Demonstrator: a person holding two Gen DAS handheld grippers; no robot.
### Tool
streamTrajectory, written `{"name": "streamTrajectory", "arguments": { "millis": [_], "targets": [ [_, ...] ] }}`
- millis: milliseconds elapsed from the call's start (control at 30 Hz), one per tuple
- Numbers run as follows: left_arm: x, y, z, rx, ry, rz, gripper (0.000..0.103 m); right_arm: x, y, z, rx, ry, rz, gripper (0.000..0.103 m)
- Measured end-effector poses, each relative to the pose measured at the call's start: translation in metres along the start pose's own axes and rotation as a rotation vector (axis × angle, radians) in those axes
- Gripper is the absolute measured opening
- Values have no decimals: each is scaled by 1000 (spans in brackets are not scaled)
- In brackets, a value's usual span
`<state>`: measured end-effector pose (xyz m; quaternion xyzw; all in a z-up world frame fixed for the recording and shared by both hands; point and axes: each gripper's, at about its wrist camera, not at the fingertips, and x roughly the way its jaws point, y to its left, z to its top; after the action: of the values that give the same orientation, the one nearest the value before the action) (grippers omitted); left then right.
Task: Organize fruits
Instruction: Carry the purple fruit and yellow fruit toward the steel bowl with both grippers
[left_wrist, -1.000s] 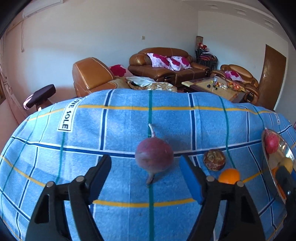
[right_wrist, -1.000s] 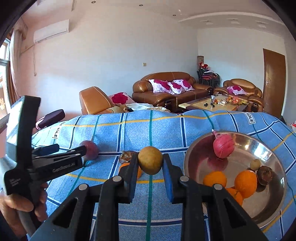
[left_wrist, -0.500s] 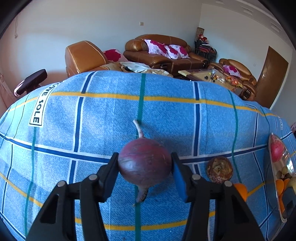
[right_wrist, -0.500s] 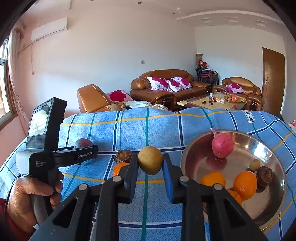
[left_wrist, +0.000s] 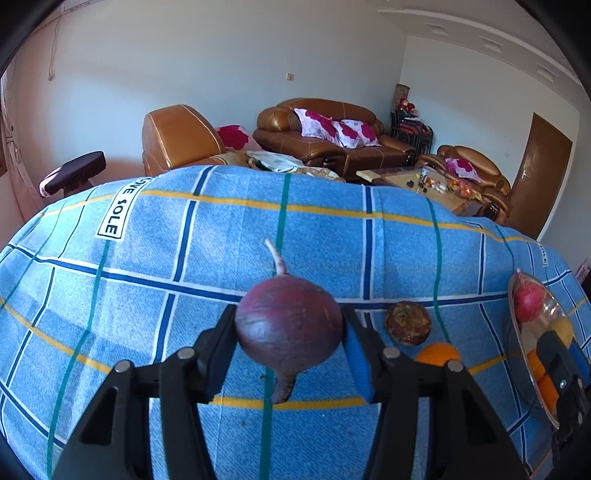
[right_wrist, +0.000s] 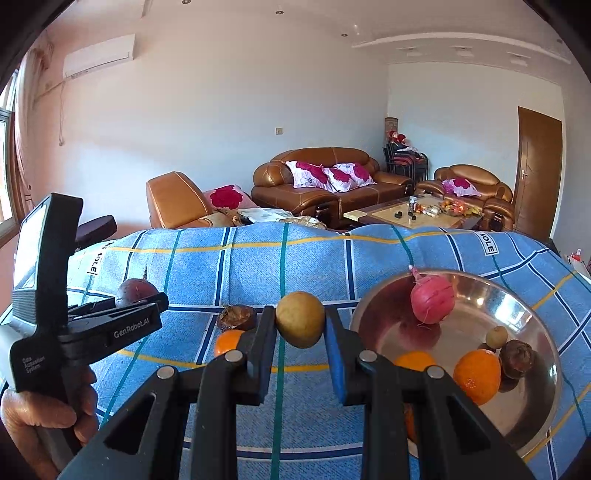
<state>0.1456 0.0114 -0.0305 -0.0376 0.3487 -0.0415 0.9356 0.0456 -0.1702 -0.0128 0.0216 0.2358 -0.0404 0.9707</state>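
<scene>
The left gripper pinched a dark purple beet between its pads, above the blue checked cloth. The right gripper clamped a yellow-brown fruit; the steel bowl of fruit lay just right of it.

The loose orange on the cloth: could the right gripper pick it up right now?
Probably not: the right gripper is shut on a yellow fruit. The orange lies uncovered just left of it, beside a brown fruit.
</scene>
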Motion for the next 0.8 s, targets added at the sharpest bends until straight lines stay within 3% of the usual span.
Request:
{"name": "streamTrajectory", "arguments": {
  "millis": [400, 800],
  "targets": [
    [-58, -17, -33, 56, -112, 35, 56, -11, 3, -4, -19, -31, -36, 28],
    [-92, -26, -64, 45, -139, -19, 56, -43, -13, -16, -19, -43, -50, 28]
  ]
}}
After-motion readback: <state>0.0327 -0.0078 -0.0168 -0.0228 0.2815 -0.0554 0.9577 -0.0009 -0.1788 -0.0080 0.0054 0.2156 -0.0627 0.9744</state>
